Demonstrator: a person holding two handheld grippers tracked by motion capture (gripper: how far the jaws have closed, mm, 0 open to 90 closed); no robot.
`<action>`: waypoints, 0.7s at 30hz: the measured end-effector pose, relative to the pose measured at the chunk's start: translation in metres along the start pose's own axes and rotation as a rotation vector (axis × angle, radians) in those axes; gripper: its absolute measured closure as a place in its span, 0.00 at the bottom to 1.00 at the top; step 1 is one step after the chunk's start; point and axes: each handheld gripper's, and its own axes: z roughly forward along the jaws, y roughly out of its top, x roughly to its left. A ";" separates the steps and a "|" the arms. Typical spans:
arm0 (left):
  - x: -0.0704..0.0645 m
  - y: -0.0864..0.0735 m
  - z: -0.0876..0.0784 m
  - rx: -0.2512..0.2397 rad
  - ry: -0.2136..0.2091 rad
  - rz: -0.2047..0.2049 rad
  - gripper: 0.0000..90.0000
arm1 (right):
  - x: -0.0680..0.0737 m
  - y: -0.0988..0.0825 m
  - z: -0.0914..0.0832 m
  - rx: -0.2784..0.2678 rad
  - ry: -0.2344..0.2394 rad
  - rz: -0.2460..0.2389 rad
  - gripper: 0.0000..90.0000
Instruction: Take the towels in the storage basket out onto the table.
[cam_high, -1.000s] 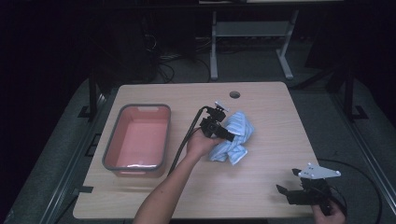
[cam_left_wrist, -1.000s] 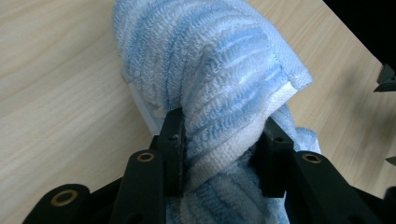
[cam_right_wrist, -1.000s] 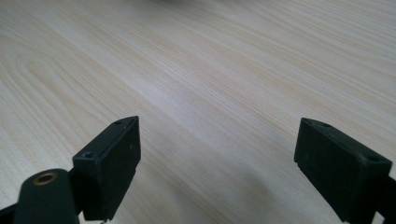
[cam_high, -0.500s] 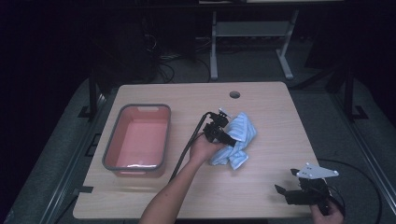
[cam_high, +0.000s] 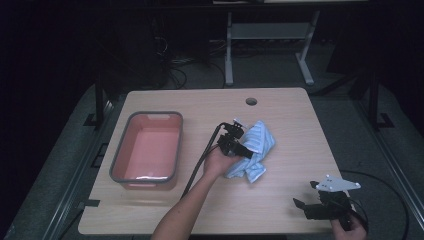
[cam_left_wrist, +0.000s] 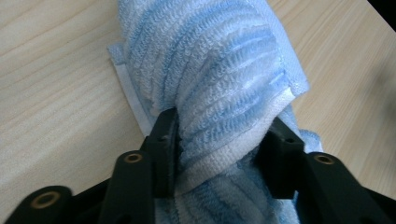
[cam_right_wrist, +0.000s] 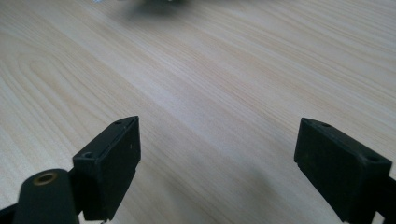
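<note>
Left gripper (cam_left_wrist: 217, 140) at the towel (cam_high: 252, 150), mid-surface, right of the pink tub (cam_high: 147, 150). Its fingers have just been opening, towel bunched between, apparently barely pinched. Likely a release; next, lift clear. Right gripper (cam_right_wrist: 217, 163) wide open, idle.

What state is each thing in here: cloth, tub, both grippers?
Blue striped cloth: bunched on the table, a fold between the left jaws.
Pink tub: upright, nothing inside.
Left gripper: jaws have just been opening, pads at the fold's sides.
Right gripper: open, nothing between its jaws, over bare table.
</note>
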 end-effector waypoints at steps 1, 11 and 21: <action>0.000 0.000 -0.001 -0.004 0.004 0.001 0.54 | 0.000 0.000 0.001 0.002 -0.001 0.000 0.16; 0.001 -0.002 -0.010 -0.050 -0.026 -0.023 0.41 | 0.002 0.004 0.005 0.006 -0.005 -0.004 0.16; -0.003 -0.004 -0.017 -0.069 -0.046 -0.017 0.36 | -0.003 0.001 0.004 0.008 -0.021 0.018 0.16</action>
